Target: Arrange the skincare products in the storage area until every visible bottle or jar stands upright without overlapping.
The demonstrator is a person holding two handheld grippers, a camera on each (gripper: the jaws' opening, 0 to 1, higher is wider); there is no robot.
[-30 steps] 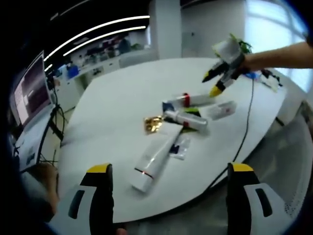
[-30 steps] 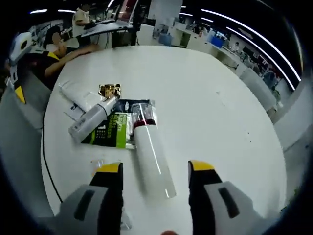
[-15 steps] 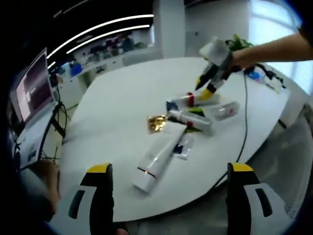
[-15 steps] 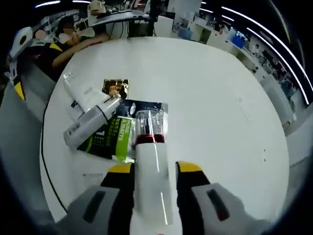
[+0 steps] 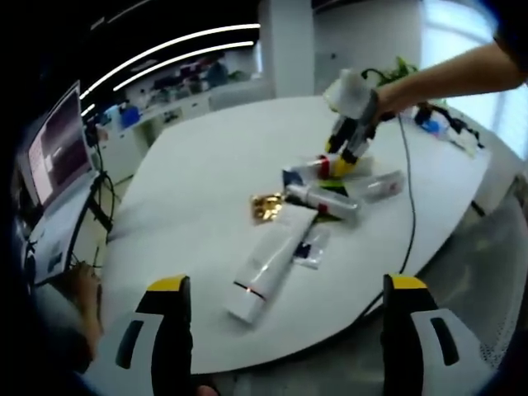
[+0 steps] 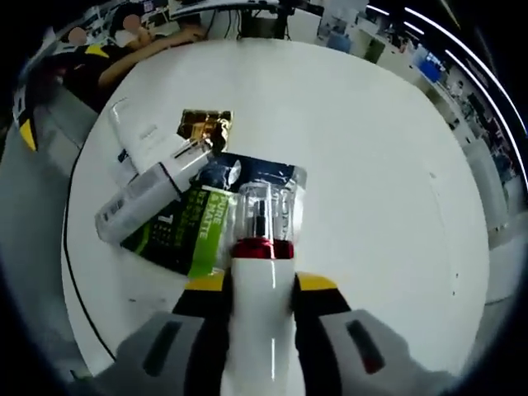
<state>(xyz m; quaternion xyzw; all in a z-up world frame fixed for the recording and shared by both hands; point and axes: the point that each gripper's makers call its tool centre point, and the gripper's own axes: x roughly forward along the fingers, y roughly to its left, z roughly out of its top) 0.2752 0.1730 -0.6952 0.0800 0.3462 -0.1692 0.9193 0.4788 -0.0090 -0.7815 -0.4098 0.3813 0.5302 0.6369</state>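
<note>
Right gripper view: right gripper point(image 6: 257, 289) pinches the white bottle point(image 6: 262, 330), lying flat between its fingers, clear cap point(image 6: 262, 213) ahead over the green sachet point(image 6: 191, 228). Risk: smooth body slips or swings when tipped upright. Left gripper point(image 5: 285, 285) spread wide, white tube point(image 5: 264, 268) lying beyond.

The left gripper view looks from off the near edge of the white surface point(image 5: 206, 165), high up and far back, across to the pile of products point(image 5: 309, 206) in the middle. The right gripper point(image 5: 344, 157) shows at the far side of that pile. The right gripper view sits very close, low over the surface point(image 6: 363, 148), looking along a white bottle point(image 6: 262, 330) toward the same pile point(image 6: 190, 206). Both views share the pile and the white top, seen from opposite sides.
</note>
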